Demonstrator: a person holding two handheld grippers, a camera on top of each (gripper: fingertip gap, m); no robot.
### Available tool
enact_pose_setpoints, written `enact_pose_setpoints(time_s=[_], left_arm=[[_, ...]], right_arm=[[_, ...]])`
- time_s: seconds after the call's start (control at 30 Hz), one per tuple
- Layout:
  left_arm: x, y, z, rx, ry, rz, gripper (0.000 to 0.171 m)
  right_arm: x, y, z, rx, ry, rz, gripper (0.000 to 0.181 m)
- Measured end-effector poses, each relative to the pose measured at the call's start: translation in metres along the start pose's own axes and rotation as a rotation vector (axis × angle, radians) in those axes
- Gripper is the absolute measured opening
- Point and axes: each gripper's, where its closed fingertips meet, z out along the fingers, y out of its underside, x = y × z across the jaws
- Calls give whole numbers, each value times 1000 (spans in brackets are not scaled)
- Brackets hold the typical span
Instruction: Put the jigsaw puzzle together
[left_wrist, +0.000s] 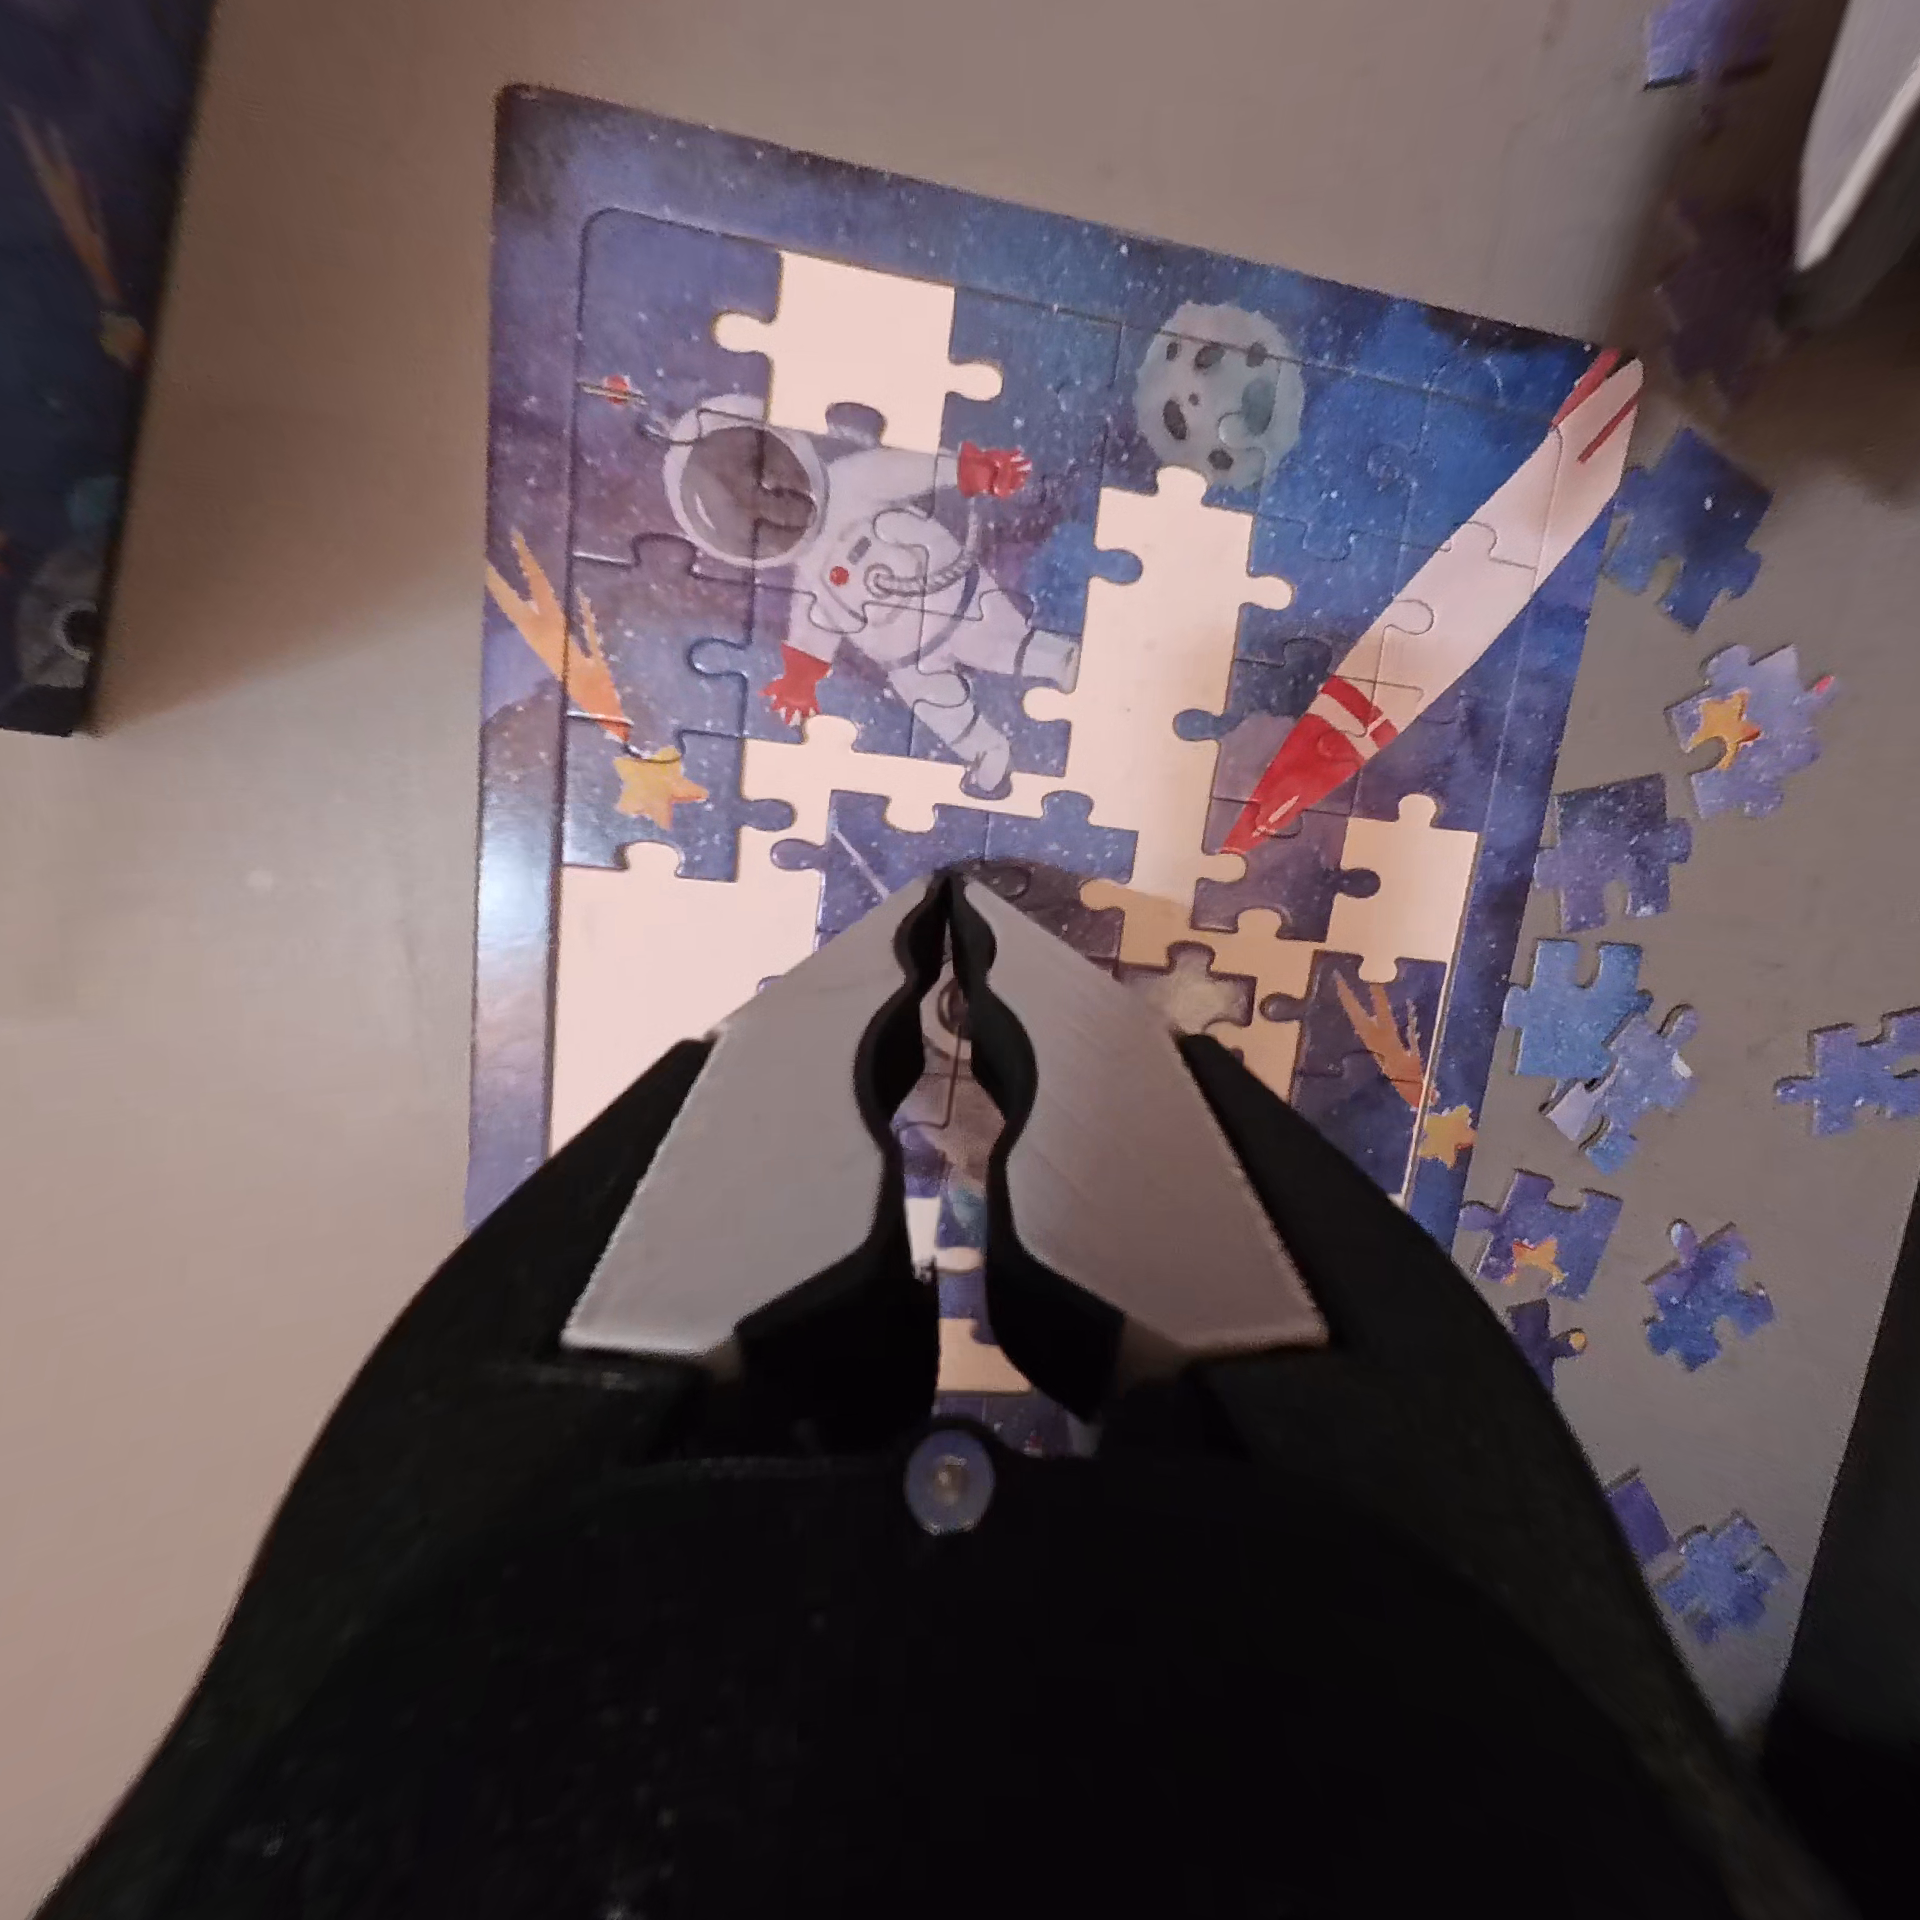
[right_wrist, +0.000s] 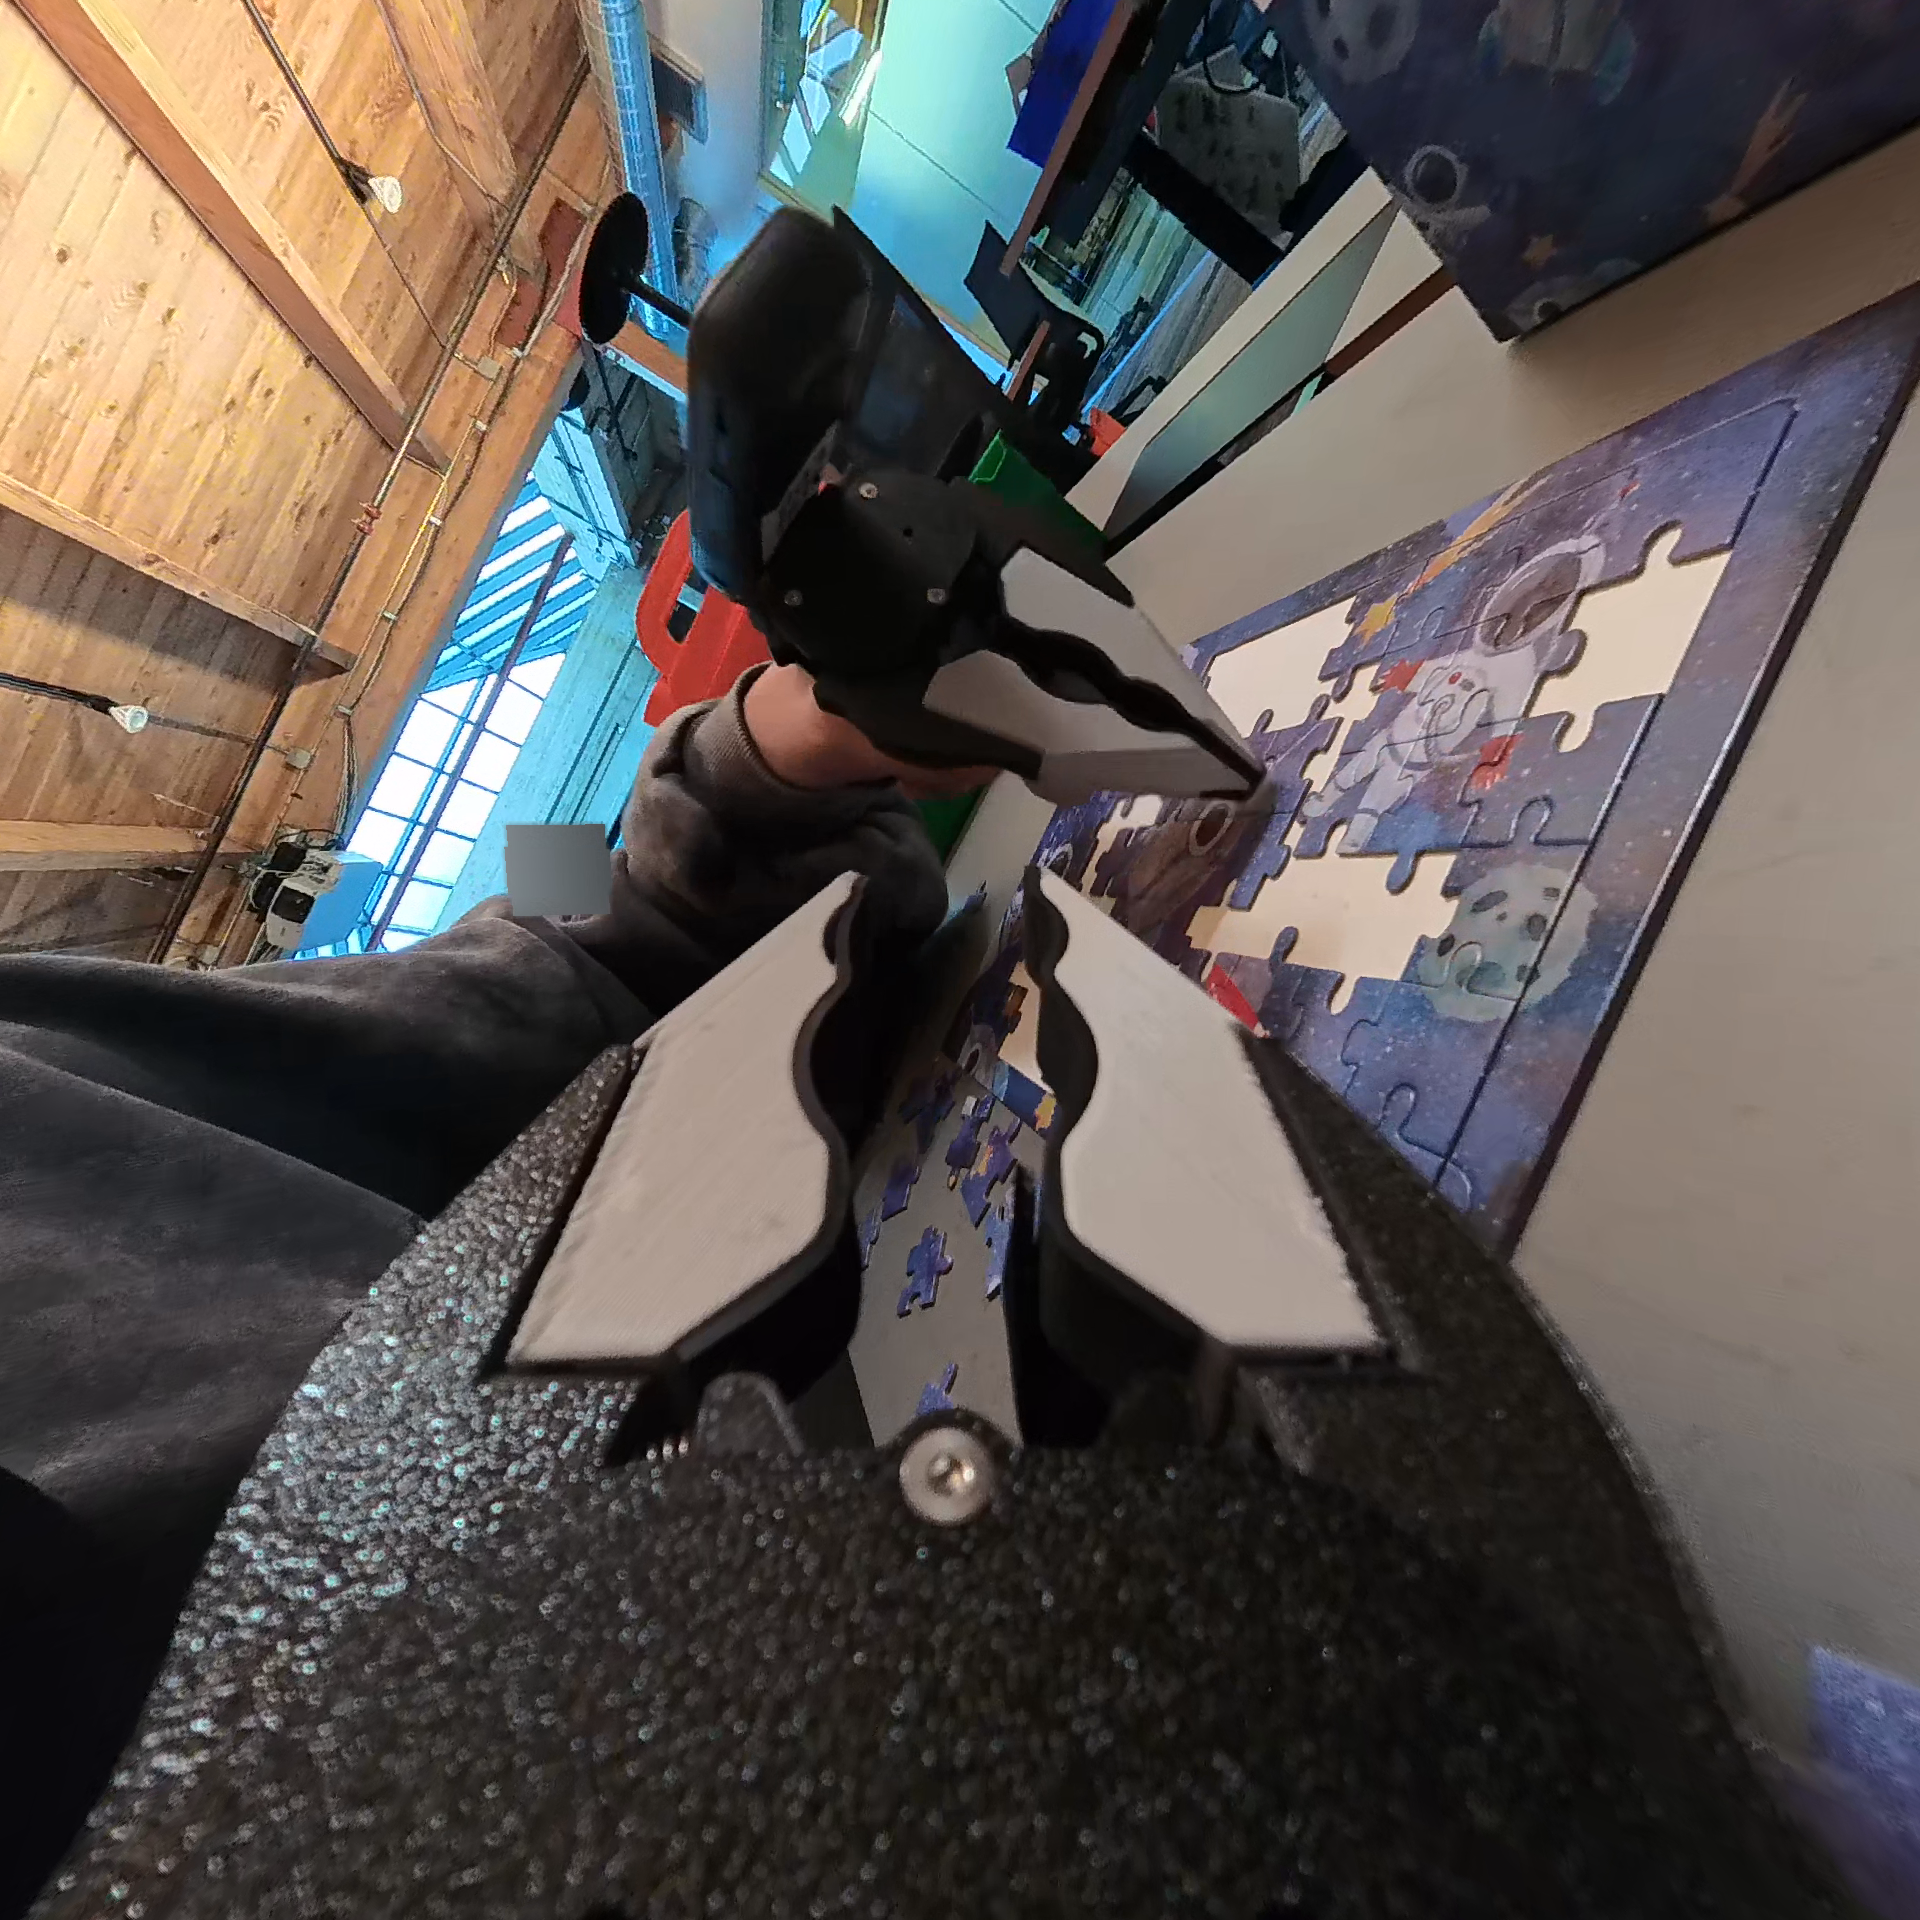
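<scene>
Beige table (left_wrist: 260, 987): puzzle tray (left_wrist: 520, 623) part-filled; left tongs (left_wrist: 948, 883) closed, empty; right tongs (right_wrist: 945, 894) apart, empty.

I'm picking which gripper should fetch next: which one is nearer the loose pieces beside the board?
Right. The right gripper hangs open just above the loose pieces. The left gripper is shut, its tip down on the puzzle board, away from them.

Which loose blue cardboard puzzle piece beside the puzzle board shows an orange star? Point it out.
The loose blue cardboard piece with the orange star, on the grey table right of the blue puzzle board. The neighbouring loose pieces just above and below it are plain speckled blue.
</scene>
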Motion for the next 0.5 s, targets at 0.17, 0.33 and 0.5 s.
enact_pose_setpoints(time_s=[0.17,0.33,0.5], left_arm=[[-3,4,-1,0,3,-28,0],[-4,7,3,4,-6,-41,0],[-9,3,-16,58,-86,-51,8]], right_arm=[[0,1,0,-4,-4,6,29],[1,1,0,-4,1,6,29],[2,0,-1,-1,12,-4,29]])
